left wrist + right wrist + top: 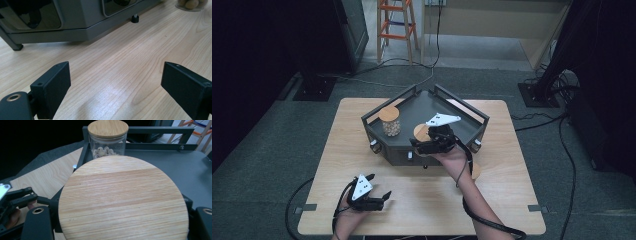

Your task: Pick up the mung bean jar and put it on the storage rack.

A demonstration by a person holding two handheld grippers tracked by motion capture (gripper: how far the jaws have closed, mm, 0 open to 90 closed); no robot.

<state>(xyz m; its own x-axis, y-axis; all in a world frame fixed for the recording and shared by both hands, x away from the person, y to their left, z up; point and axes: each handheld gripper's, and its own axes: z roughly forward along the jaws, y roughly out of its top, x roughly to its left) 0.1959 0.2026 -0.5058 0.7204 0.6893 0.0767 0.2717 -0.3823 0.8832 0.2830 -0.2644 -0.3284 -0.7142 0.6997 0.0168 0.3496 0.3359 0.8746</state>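
— Wooden lid (123,197) of a 2nd jar sat clamped between the right gripper (426,145)'s jaws, held over the front edge of the grey tray (472,132).

— And the other hand?

— Left gripper (379,192) rested wide open and empty on the table (512,190). 1 jar (390,121) already stood in the tray; setting this one down looked to be what remained.

Black grippers (384,196), white triangular plates (361,186)
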